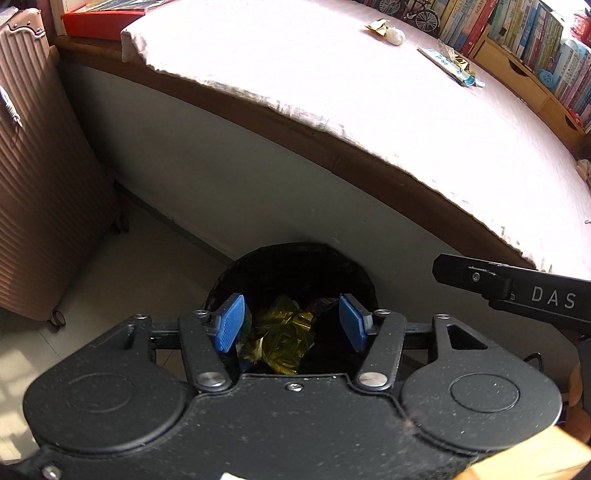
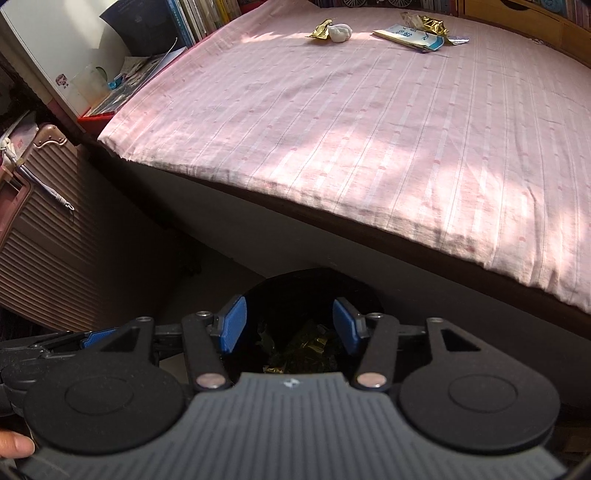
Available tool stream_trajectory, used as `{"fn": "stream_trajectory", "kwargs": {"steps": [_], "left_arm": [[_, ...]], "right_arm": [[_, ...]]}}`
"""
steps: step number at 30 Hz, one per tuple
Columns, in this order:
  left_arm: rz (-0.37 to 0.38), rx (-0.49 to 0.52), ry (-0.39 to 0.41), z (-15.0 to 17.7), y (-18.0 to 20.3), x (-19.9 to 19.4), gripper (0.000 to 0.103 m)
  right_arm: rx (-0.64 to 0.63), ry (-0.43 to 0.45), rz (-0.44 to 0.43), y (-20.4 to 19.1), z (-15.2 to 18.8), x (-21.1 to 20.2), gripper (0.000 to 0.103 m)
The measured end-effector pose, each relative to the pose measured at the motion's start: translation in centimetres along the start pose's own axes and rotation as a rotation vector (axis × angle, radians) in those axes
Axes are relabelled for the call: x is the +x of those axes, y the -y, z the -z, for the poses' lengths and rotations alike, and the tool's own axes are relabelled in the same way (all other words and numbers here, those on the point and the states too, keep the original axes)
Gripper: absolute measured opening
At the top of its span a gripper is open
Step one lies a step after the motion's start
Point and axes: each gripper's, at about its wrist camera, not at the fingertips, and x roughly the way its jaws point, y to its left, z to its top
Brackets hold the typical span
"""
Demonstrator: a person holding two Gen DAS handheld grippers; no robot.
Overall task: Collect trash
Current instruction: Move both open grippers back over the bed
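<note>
Open mouth of round black bin (image 1: 295,266) at lower centre, crumpled gold foil (image 1: 284,339) inside. Dark wooden bed edge (image 1: 369,162) close above. Ribbed pink hard-shell suitcase (image 1: 44,184) blocking left. Bare pale floor (image 1: 147,266) between.

Bed (image 2: 369,147) fills most of the room, covered by a pink striped sheet (image 2: 332,110) over a dark wooden frame (image 1: 369,166) with a pale side panel (image 1: 221,177). Sunlight falls in patches across the sheet. Pale tiled floor (image 1: 122,266) beside the bed. Ribbed pink suitcase (image 1: 44,184) on wheels stands at the left, just off the bed's corner. Bookshelf (image 1: 535,48) packed with upright books runs along the far side, wooden drawers (image 1: 517,74) beneath. Red box (image 1: 99,22) sits at the bed's head.
</note>
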Motion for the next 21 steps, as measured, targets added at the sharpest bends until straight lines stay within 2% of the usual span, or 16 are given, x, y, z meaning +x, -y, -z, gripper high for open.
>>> {"fn": "stream_trajectory", "kwargs": {"steps": [15, 21], "left_arm": [[0.021, 0.041, 0.014, -1.7, 1.0, -0.3, 0.057], [0.038, 0.072, 0.064, -3.6, 1.8, -1.9, 0.058]], "right_arm": [[0.044, 0.039, 0.02, 0.9, -1.1, -1.2, 0.067], [0.059, 0.078, 0.019, 0.7, -2.0, -2.4, 0.067]]}}
